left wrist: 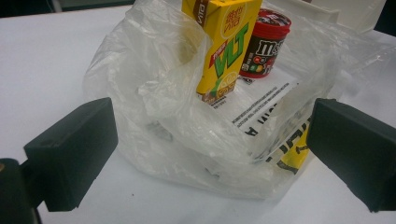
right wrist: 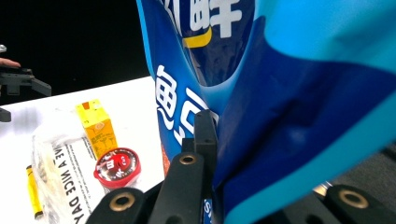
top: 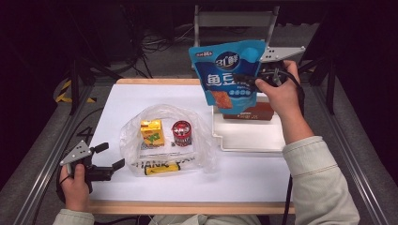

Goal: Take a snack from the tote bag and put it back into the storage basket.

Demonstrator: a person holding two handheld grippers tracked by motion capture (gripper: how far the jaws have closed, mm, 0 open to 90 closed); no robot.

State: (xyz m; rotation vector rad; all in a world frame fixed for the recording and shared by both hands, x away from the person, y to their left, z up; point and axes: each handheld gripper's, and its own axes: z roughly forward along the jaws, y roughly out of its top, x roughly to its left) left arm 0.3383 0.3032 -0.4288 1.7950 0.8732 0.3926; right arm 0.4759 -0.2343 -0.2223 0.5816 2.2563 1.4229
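White counter (top: 141, 98) below, and the right tool (top: 263, 75) has the blue pouch (top: 230, 75) pinched by its side edge, high over the tray (top: 248, 140) — light, floppy, slick foil, best gripped at the seam — left tool (top: 105, 157) waiting open by the bag (top: 202, 140).

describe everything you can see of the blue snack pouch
The blue snack pouch is a glossy, foil-like bag with large white characters, a dark blue round logo near the top and an orange food picture low down. It hangs upright in the air above the white tray, pinched at its side edge by the shut right gripper. Nothing else touches it.
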